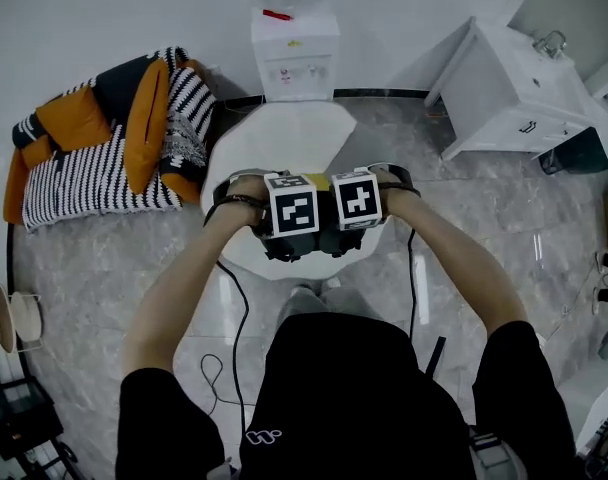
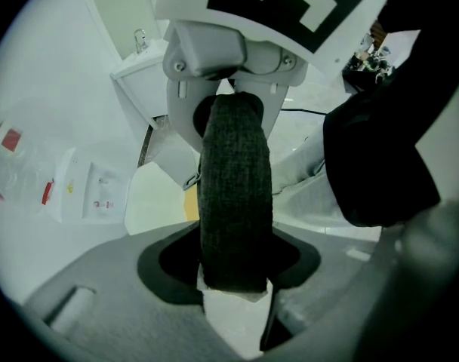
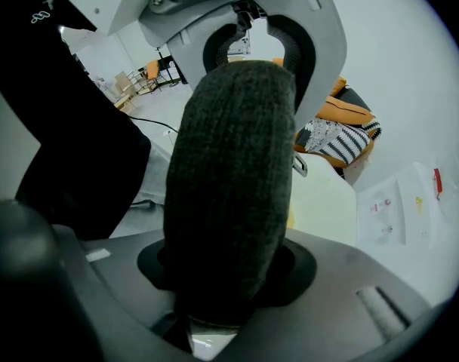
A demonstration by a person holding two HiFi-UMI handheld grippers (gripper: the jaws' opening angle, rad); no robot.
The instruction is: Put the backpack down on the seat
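The strap [image 2: 235, 194] is dark grey woven cloth, coarse and matt. The left tongs [image 2: 235, 281] and the right tongs [image 3: 214, 315] have smooth, matt grey plastic shells. The floor [image 1: 504, 198] is glossy grey marbled stone or tile that throws back light. The seat [image 1: 284, 138] looks smooth, white and matt. At far left, the sofa [image 1: 94, 173] is striped cloth with orange cloth cushions [image 1: 144, 118]. The far dispenser [image 1: 296, 58] is smooth white plastic.
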